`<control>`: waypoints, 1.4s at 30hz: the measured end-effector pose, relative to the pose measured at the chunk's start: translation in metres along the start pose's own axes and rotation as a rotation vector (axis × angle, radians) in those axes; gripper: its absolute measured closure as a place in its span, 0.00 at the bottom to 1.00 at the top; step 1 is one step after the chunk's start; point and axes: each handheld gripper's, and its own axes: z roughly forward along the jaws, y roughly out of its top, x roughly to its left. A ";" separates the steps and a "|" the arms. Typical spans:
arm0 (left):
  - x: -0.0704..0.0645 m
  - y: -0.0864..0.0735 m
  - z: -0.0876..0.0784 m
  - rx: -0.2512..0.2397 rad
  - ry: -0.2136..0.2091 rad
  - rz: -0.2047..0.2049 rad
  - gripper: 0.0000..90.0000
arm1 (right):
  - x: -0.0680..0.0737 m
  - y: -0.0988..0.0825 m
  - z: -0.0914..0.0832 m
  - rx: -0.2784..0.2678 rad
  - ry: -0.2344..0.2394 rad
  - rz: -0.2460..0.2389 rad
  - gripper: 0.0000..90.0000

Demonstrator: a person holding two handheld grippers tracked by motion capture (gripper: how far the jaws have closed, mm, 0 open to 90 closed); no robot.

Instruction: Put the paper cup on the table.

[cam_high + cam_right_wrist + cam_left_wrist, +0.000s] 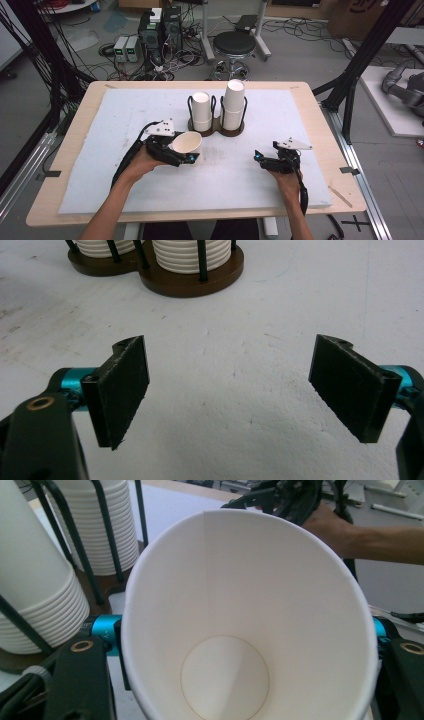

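Your left gripper clamps the white paper cup tilted above the white foam mat toward its left edge, right gripper wide and empty; squeeze harder and you could crush its thin wall.

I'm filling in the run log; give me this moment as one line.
left gripper: shut on paper cup, tilted | right gripper: open, nothing between fingers | cup holder: two stacks, on white mat

left gripper: holds paper cup | right gripper: empty, on mat
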 end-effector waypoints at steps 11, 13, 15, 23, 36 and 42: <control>0.000 -0.014 0.015 0.057 0.072 -0.017 0.33 | 0.000 0.000 0.000 0.002 0.007 -0.003 0.19; -0.001 -0.015 0.017 0.067 0.088 -0.017 0.33 | 0.000 0.000 0.000 0.002 0.007 -0.005 0.19; -0.002 -0.017 0.020 0.079 0.106 -0.020 0.33 | 0.000 0.000 0.000 0.001 0.005 -0.010 0.19; -0.007 -0.019 0.028 0.119 0.160 0.000 0.33 | 0.001 0.000 0.001 0.009 0.014 -0.013 0.19; -0.010 -0.023 0.038 0.155 0.182 0.017 0.33 | 0.000 0.000 0.001 0.010 0.019 -0.011 0.19; -0.010 -0.024 0.038 0.158 0.181 0.022 0.33 | 0.000 0.000 0.001 0.010 0.020 -0.014 0.19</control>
